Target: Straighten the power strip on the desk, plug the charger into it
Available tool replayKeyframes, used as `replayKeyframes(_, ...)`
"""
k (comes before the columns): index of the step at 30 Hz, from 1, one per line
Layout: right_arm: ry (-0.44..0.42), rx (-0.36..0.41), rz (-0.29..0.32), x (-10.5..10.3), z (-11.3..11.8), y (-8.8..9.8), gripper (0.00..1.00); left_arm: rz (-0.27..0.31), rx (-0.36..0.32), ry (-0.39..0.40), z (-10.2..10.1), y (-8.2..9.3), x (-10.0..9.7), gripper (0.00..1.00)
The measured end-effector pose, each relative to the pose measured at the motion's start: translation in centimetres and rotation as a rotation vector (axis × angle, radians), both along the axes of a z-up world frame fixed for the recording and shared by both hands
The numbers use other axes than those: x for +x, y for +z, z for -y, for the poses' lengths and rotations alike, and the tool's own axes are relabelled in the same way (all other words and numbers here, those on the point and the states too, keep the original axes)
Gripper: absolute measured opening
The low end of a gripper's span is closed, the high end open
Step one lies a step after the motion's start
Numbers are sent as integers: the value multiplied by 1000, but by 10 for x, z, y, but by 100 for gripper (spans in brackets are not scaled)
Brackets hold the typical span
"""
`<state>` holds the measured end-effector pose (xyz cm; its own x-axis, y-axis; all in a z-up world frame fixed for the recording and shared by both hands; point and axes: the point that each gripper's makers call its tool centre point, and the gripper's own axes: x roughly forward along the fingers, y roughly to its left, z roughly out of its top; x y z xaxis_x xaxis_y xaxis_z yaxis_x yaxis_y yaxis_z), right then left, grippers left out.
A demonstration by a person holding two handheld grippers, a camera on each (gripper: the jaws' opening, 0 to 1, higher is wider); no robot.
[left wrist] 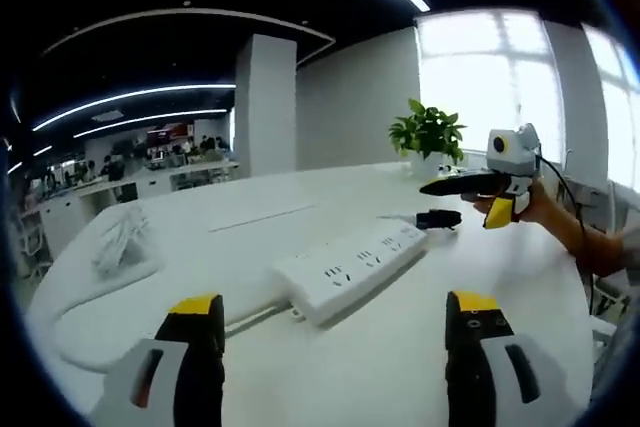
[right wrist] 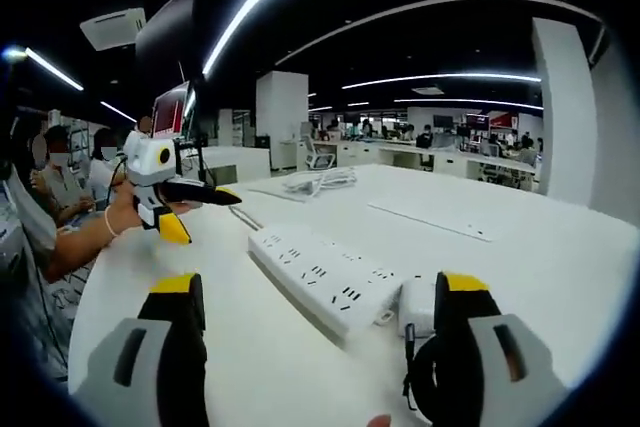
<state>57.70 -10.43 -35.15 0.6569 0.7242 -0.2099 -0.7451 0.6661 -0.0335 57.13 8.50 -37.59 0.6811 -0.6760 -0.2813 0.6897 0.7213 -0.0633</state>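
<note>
One white power strip [left wrist: 350, 267] lies slantwise at the centre of the left gripper view, flat on the white bench [left wrist: 300, 377]. One charger [right wrist: 418, 307] sits just beside its end, lower right in the right gripper view. Neither is held. Both the left gripper [left wrist: 335, 332] and the right gripper [right wrist: 320, 312] are released, jaws spread. Straightening looks like the step in hand; next, squaring the strip calls for closing in on it.

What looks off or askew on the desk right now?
The power strip lies diagonally across the white desk, not squared to any edge. The charger sits unplugged on the desk beside the strip's end, its black cable coiled near the right gripper's jaws. Nothing looks spilled or damaged.
</note>
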Motion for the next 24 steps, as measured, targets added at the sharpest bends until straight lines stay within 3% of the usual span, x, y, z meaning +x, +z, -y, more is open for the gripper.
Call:
replayKeyframes(5,0,4,-1,-1,7,2,95,25,51,-51,16,2,-19,92)
replayKeyframes(10,4,-4,0,-5,18,3,95,33,81,-53,23,1,-31,92)
replayKeyframes(14,-21,13,19,0,28,7,91,40,60,-58,26,4,-39,92)
replayKeyframes(24,-65,33,6,7,50,3,94,44,9,-35,28,12,-50,92)
